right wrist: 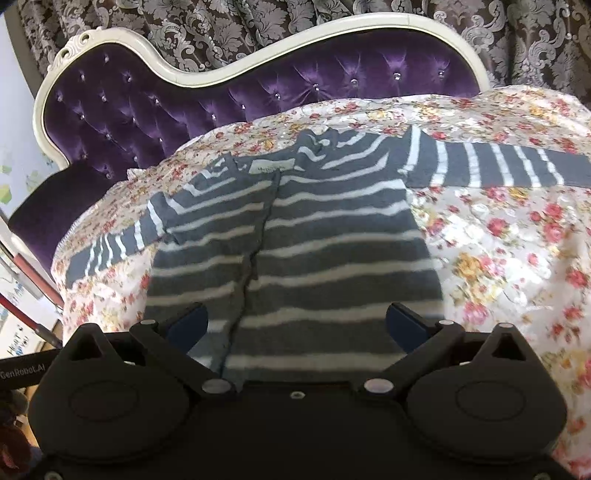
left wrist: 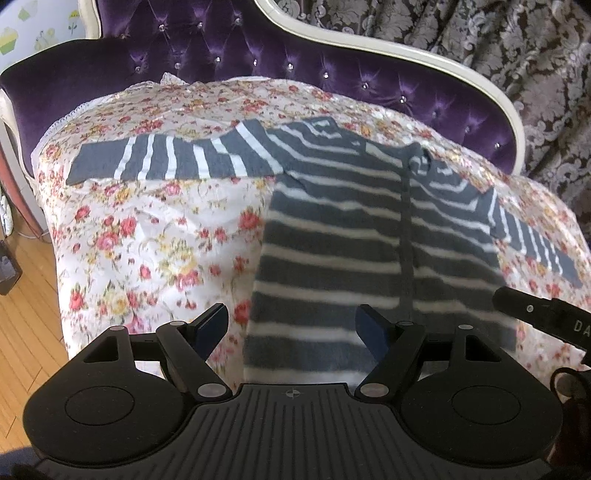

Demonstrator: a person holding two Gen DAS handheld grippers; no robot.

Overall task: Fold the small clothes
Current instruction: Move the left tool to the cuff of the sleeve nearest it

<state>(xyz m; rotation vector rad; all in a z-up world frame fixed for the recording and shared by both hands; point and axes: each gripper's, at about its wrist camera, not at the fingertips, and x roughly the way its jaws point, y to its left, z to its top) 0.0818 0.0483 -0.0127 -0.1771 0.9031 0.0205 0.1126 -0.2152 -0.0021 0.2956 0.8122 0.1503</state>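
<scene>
While it lies flat, front up, the grey-and-white striped cardigan (left wrist: 332, 229) sits spread on a floral bedspread (left wrist: 147, 236), both sleeves out to the sides, collar toward the headboard, hem toward the cameras. Front placket runs down the middle; small white label (right wrist: 272, 167) shows inside the neck in right wrist view. Hem edge blurred in both views.

Left gripper (left wrist: 293, 328): jaws open wide, nothing between the blue pads; hangs just above hem, over the garment's left edge, w/ one pad over the bedspread and the other over the stripes. No contact seen.

Right gripper (right wrist: 295, 325): jaws open wide, empty; over the lower body of the cardigan, placket passing between the pads. Cannot tell if pads touch the cloth.

Part of the right gripper's body shows at the right edge of left wrist view.

Beyond: purple tufted headboard (right wrist: 258, 88) w/ cream frame, patterned damask curtain (right wrist: 258, 22) behind it, wood floor (left wrist: 26, 295) at left.
</scene>
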